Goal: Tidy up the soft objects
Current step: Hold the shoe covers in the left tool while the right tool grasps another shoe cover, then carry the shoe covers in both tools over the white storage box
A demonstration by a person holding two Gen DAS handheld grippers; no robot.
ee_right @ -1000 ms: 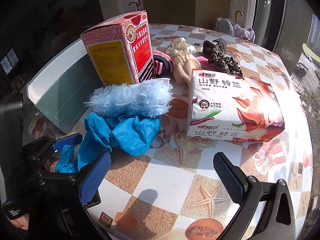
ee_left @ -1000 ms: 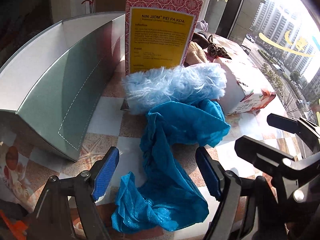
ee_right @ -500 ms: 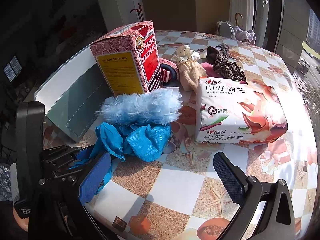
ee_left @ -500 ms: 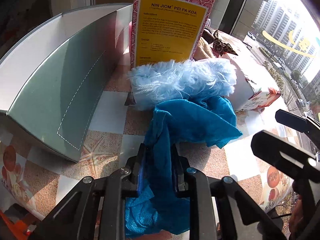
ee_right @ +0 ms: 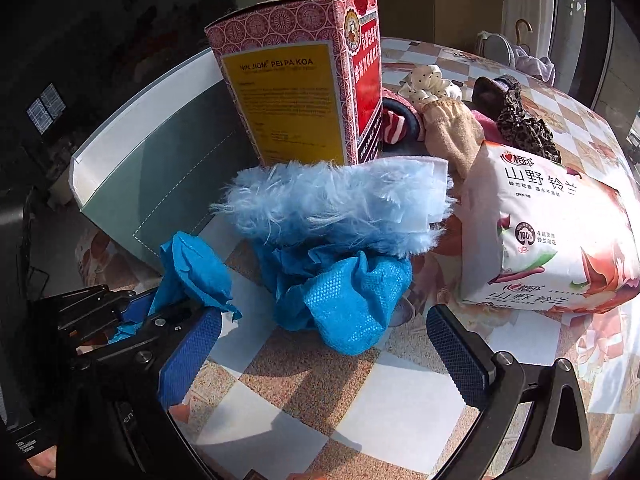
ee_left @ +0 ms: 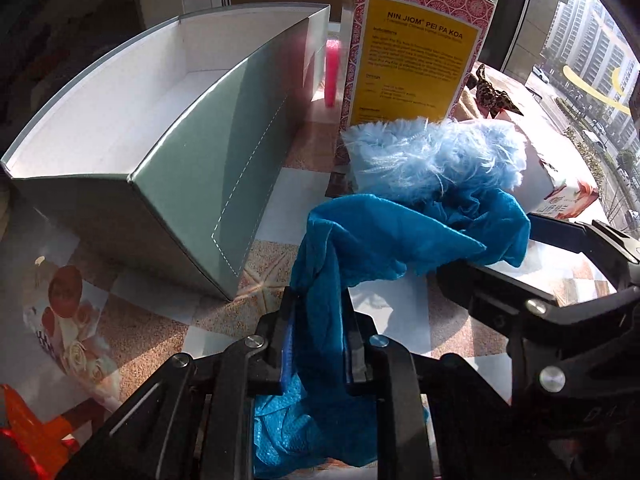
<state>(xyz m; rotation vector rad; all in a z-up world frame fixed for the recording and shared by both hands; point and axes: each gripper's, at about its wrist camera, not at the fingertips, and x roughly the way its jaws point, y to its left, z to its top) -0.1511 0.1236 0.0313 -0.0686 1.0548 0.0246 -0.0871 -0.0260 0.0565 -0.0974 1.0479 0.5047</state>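
Nearest in the left wrist view, the left hand-held gripper [ee_left: 318, 332] pinched narrow on a crumpled bright-blue mesh cloth [ee_left: 384, 236], pads pressing a gathered strip of it, jaws having just been closing around it. Just to the right, the right hand-held gripper [ee_right: 324, 350] spread wide over bare checkered bench [ee_right: 360, 408], nothing between its blue pads, apart from the cloth's far bunch. Draped from the pinch across the bench, the cloth's other end tucked under and touching a fluffy pale-blue fuzzy duster pad [ee_right: 340, 208]. Beside it on the left, an open grey-green cardboard box with white inside [ee_left: 168, 128], nothing visible within. Behind the duster pad, upright, a red patterned carton with a yellow label [ee_right: 300, 92], blocking part of the things behind it. To the right, a white floral tissue pack [ee_right: 560, 232] lying flat. Farther back, a beige knitted mitten [ee_right: 448, 136], a white polka-dot scrunchie [ee_right: 428, 84] and a leopard-print fabric piece [ee_right: 524, 128] clustered together.
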